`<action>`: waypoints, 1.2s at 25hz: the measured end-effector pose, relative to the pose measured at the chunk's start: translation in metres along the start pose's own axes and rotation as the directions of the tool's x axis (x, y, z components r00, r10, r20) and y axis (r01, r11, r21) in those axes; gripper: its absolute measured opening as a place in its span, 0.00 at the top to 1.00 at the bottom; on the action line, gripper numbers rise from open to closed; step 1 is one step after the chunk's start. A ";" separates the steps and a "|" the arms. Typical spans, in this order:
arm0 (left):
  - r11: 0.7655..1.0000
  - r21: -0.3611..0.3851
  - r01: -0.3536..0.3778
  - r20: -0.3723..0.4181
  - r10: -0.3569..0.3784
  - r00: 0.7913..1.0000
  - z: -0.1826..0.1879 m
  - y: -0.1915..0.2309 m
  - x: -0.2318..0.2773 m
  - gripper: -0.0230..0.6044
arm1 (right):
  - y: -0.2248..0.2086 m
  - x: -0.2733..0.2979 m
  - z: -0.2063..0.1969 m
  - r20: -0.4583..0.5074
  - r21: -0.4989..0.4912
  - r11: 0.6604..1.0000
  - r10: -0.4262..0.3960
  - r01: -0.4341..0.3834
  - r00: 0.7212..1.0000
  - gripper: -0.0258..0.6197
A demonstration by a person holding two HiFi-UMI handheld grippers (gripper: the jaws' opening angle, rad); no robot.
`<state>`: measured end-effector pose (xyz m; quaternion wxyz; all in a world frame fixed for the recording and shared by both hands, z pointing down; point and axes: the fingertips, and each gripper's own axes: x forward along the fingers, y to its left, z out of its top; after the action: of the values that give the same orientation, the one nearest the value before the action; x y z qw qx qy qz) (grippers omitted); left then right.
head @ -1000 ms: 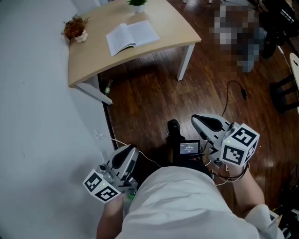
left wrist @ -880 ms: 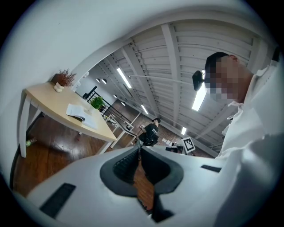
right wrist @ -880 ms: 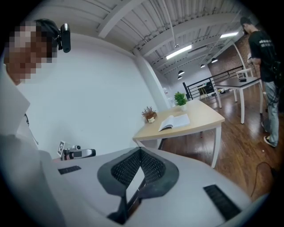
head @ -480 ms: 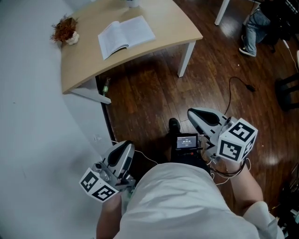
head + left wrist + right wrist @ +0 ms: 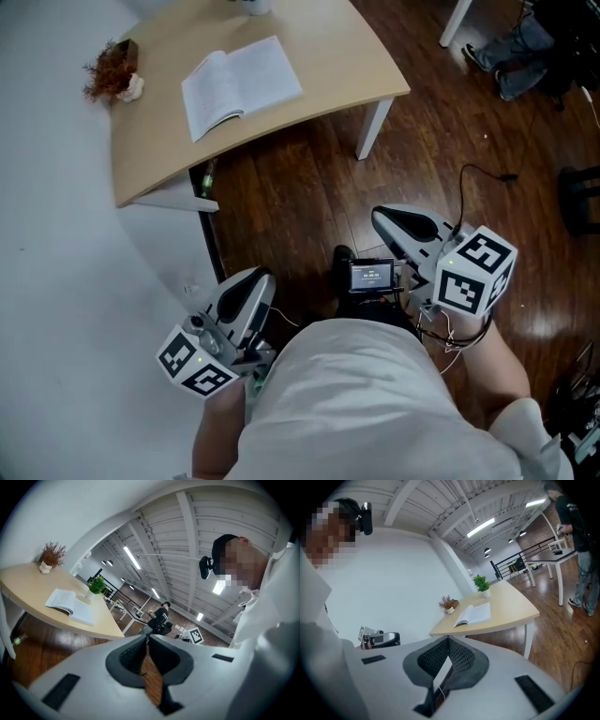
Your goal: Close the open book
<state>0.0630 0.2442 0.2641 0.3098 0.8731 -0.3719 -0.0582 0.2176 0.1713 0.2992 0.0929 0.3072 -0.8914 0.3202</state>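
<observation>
The open book lies face up on the light wooden table, far ahead of both grippers. It also shows in the left gripper view and in the right gripper view. My left gripper is held low by the person's body, over the dark wooden floor, shut with nothing in it; its jaws meet at the tips. My right gripper is on the other side of the body, also shut and empty. Neither gripper is close to the book.
A small pot of dried twigs stands at the table's left end, and a green potted plant at its far edge. A bottle lies under the table. A screen device sits between the grippers. A cable trails on the floor. A white wall runs along the left.
The table and book have slid down and to the left in the head view and look slightly nearer. Both grippers stay shut by the body.
</observation>
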 end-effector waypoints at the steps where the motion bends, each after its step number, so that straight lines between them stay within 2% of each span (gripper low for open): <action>1: 1.000 0.000 -0.005 0.003 0.005 1.000 0.004 0.001 0.007 0.97 | -0.006 0.002 0.006 -0.002 -0.001 1.000 0.006 -0.006 1.000 0.97; 10: 0.999 -0.010 -0.049 0.001 0.049 0.999 0.026 0.012 0.053 0.97 | -0.048 0.020 0.037 -0.034 0.009 0.999 0.046 -0.045 0.998 0.98; 18: 0.998 -0.021 -0.062 0.016 0.062 0.998 0.040 0.037 0.060 0.97 | -0.052 0.041 0.047 -0.044 0.030 0.997 0.068 -0.067 0.997 0.97; 25: 0.999 -0.018 -0.045 0.038 0.046 0.998 0.067 0.081 0.064 0.97 | -0.055 0.074 0.071 -0.024 -0.043 0.998 0.035 -0.036 0.999 0.98; 30: 0.997 -0.051 -0.060 0.038 0.062 0.997 0.092 0.130 0.053 0.97 | -0.045 0.117 0.091 -0.017 -0.085 0.995 0.048 -0.049 0.999 0.97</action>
<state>-0.0089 0.0928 0.2736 0.3256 0.8521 -0.4027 -0.0753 0.1544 0.0299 0.2943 0.1049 0.2788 -0.9106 0.2865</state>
